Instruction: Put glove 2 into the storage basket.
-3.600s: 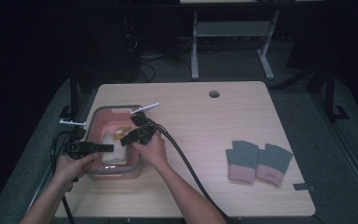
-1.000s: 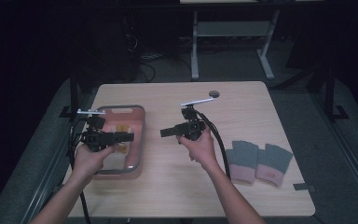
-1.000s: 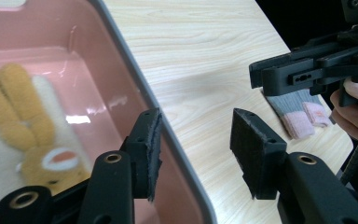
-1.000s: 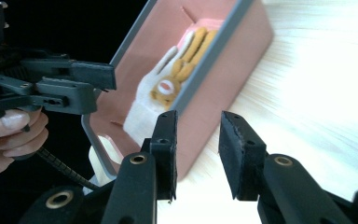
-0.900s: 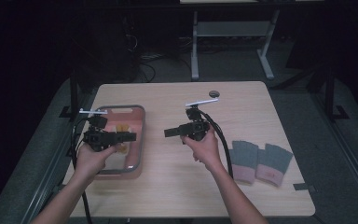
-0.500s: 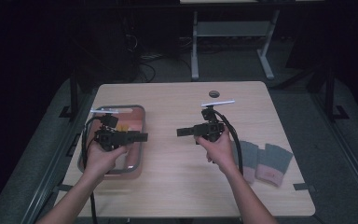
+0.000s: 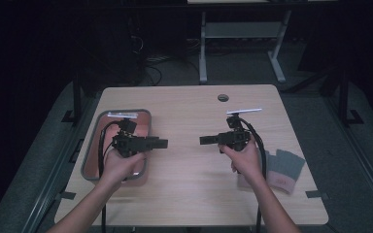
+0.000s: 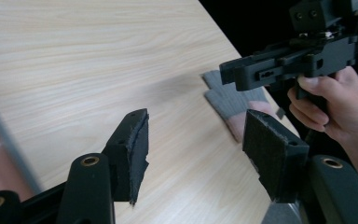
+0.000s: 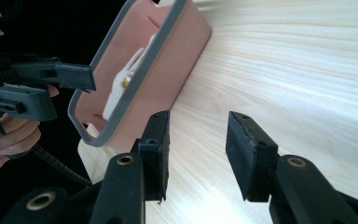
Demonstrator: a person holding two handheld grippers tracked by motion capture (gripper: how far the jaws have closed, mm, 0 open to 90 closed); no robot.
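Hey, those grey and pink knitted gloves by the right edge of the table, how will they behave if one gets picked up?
The grey and pink knitted gloves lie flat and look soft, so probably floppy and light. The fuzzy knit shouldn't slip.

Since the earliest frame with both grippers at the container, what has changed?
Both grippers have left the pink container. The right gripper moved right over bare table, the left gripper shifted to the container's right edge. Both sets of jaws have just been opening, with nothing between them. The container and the grey gloves stayed put.
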